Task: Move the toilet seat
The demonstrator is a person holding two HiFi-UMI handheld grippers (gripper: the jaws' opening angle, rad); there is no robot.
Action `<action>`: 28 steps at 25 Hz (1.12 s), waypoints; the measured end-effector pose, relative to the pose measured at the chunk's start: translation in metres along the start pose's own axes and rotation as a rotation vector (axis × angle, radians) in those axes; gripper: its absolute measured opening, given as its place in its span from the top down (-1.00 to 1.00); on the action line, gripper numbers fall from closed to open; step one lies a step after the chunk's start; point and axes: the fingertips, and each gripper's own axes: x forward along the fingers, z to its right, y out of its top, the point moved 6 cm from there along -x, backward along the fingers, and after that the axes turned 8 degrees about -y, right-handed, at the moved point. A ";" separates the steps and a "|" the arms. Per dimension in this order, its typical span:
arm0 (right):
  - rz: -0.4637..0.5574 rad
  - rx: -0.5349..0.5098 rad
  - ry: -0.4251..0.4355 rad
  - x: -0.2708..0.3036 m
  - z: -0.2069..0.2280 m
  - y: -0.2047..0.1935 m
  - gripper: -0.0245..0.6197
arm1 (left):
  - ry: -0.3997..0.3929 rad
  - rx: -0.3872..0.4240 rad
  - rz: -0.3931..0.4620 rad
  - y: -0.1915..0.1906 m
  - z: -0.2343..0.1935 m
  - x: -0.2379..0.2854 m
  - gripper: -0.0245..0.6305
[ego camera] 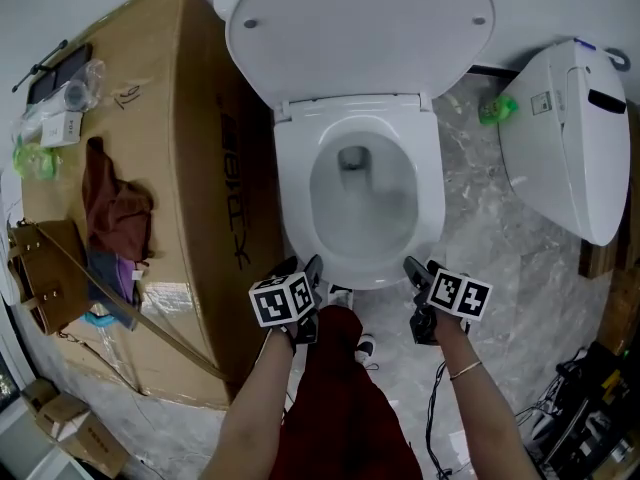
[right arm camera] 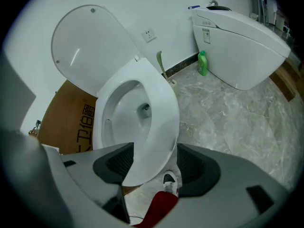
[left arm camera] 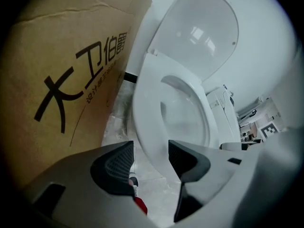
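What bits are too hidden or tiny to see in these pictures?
Head view: the base of the toilet, hidden under the seat.
Head view: small things on the box, too small to name.
Right gripper view: the bottle label, too small to read.
Left gripper view: the second toilet, mostly hidden behind the seat.

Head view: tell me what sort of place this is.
Likely a storeroom or showroom for bathroom fittings: a toilet with its lid up, a second toilet unit close beside it on the stone-look floor, and a large printed cardboard box on its other side.
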 end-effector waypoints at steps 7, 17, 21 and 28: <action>-0.021 0.018 0.007 0.014 -0.001 -0.003 0.07 | -0.012 0.016 -0.005 0.001 0.000 0.008 0.26; -0.037 -0.106 -0.039 0.017 -0.006 -0.011 0.08 | -0.028 -0.040 -0.008 0.002 0.002 0.008 0.26; -0.030 -0.073 -0.033 0.013 -0.007 -0.011 0.08 | -0.040 -0.092 0.018 0.004 0.005 0.006 0.26; -0.008 -0.045 -0.014 -0.002 -0.011 -0.007 0.08 | -0.026 -0.050 0.017 0.006 0.013 -0.006 0.26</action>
